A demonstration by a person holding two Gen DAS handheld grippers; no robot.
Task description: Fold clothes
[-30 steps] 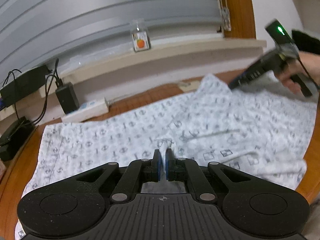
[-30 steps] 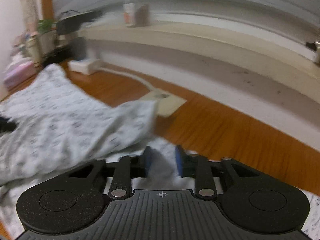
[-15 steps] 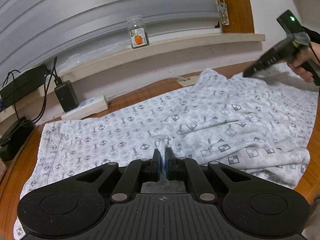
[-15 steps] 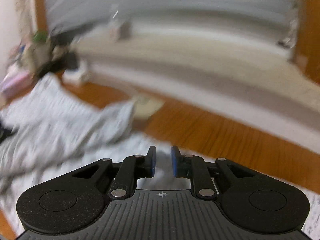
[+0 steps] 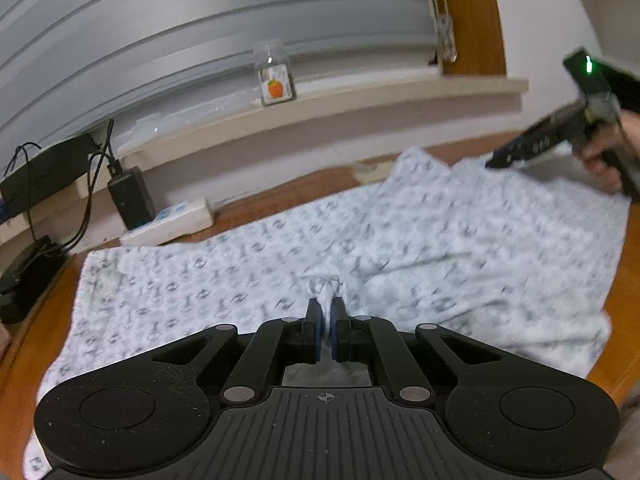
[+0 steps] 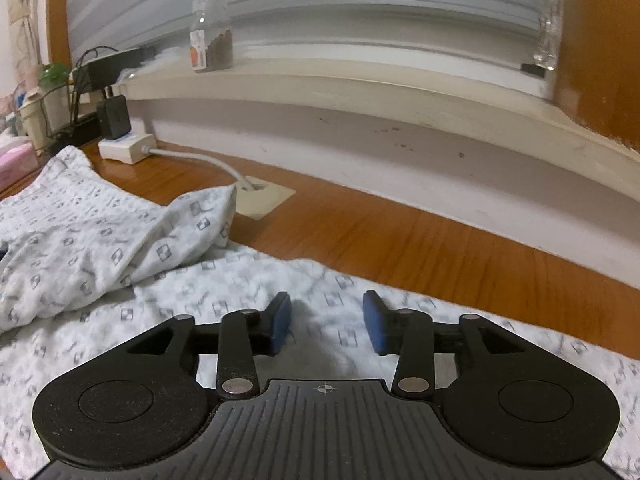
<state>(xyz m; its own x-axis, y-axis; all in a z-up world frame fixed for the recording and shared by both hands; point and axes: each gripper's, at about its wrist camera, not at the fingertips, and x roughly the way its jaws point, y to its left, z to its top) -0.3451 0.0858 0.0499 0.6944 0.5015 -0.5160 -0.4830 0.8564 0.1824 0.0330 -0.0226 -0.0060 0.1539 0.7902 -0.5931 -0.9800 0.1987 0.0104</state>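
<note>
A white garment (image 5: 400, 248) with a small grey print lies spread over the wooden table (image 5: 280, 196). My left gripper (image 5: 326, 312) is shut on a bunched pinch of this cloth near its front middle. At the far right of the left wrist view, a hand holds my right gripper (image 5: 496, 162) low over the garment's far right edge. In the right wrist view my right gripper (image 6: 326, 312) stands open just above flat cloth (image 6: 248, 280), nothing between its blue pads (image 6: 280, 320). A folded-over layer of the garment (image 6: 100, 248) lies to its left.
A white power strip (image 5: 172, 220) with a black adapter (image 5: 130, 196) sits at the back left, its cable running to a beige floor plate (image 6: 262, 196). A jar (image 5: 274, 76) stands on the window sill. Bare wood (image 6: 400, 240) lies beyond the cloth.
My right gripper has opened its jaws and let the cloth lie flat. My left gripper stays shut on the pinch of cloth, which now rises a little higher.
</note>
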